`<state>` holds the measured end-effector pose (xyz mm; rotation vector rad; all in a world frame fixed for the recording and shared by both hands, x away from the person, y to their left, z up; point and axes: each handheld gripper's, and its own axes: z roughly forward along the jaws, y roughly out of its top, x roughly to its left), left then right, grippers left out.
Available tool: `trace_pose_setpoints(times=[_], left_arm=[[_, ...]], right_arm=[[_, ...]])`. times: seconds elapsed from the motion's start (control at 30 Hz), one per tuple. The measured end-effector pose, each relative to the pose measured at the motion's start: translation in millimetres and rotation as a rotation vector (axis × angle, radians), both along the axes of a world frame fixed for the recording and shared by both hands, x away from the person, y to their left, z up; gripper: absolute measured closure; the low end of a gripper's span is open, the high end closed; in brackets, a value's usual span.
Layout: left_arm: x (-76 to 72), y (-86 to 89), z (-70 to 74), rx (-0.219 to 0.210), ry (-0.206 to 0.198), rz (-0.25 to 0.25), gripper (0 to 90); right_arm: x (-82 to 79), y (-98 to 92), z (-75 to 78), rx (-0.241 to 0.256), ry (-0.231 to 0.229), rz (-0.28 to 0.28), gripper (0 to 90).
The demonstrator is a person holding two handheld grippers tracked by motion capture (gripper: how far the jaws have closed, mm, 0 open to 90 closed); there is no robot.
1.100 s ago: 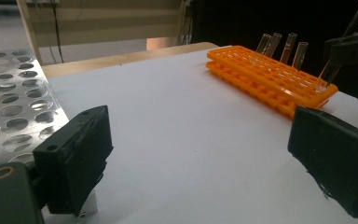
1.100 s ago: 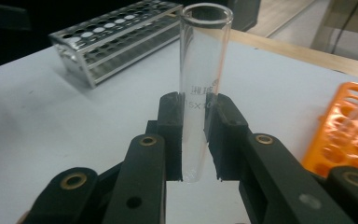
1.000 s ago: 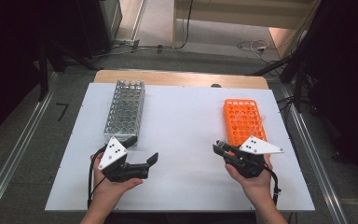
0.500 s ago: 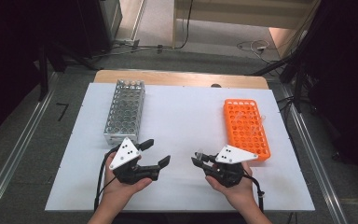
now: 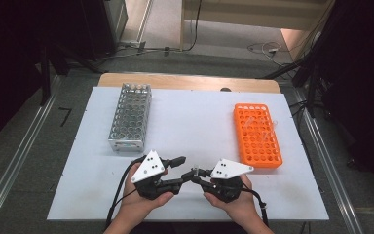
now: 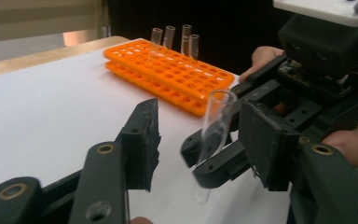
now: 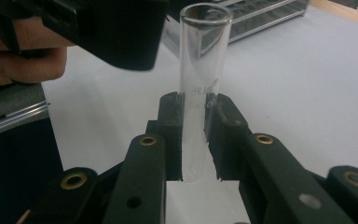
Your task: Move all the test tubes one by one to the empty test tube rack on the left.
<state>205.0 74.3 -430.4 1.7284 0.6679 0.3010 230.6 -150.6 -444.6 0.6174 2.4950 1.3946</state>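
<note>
A clear glass test tube (image 7: 200,70) stands upright between the jaws of my right gripper (image 7: 193,107), which is shut on its lower half. In the left gripper view the same test tube (image 6: 214,130) sits in the gap of my left gripper (image 6: 200,119), whose jaws stand open on either side without touching it. The right gripper (image 6: 207,161) comes in from the right there. In the high view the left gripper (image 5: 179,171) and right gripper (image 5: 196,174) meet tip to tip near the table's front middle.
An orange tube rack (image 5: 256,134) lies at the right, with several glass tubes (image 6: 172,35) standing at its far end. A metal tube rack (image 5: 130,117) stands at the left. The white table top (image 5: 195,117) has free room between the racks.
Both grippers have moved inward to the front middle. The right one carried the tube leftward from beside the orange rack, and the left one's open jaws now flank it.
</note>
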Motion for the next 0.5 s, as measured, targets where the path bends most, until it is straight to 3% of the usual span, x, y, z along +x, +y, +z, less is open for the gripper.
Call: trace_pose_setpoints(times=[0.23, 0.5], left_arm=[[-1.5, -7.2, 0.5, 0.002, 0.001, -0.030, 66.3], [-1.2, -9.2, -0.9, 0.015, 0.004, -0.029, 70.0]], right_arm=[[-4.3, 5.9, -1.3, -0.011, -0.007, 0.022, 74.1], [-7.6, 8.8, -0.4, -0.013, -0.014, 0.038, 74.1]])
